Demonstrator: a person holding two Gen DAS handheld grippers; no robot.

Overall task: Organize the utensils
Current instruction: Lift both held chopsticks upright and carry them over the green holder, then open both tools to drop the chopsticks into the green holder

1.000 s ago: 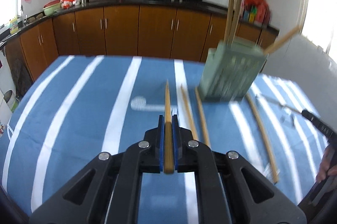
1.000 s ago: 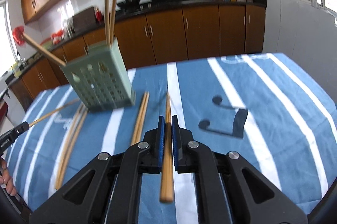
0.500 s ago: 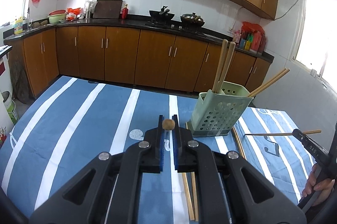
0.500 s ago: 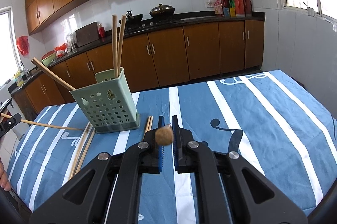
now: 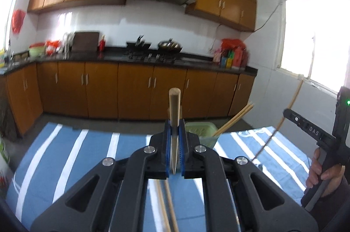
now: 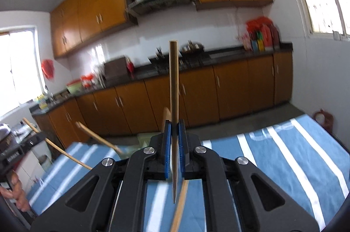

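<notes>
My left gripper is shut on a wooden chopstick that stands upright, thick end up. Just behind its fingers sits the green perforated utensil holder with two chopsticks leaning out to the right. My right gripper is shut on another chopstick, also upright with the point down. The holder shows only as a green sliver behind the right fingers. The right gripper with its chopstick also shows at the right of the left wrist view.
The table carries a blue cloth with white stripes. Loose chopsticks lie on it under the left gripper and the right gripper. Brown kitchen cabinets and a dark counter run behind the table. The left hand holds its gripper at the left.
Both grippers have tilted upward and risen, so each held chopstick went from pointing forward to standing upright. The holder has dropped low in both views, close behind the fingers.
</notes>
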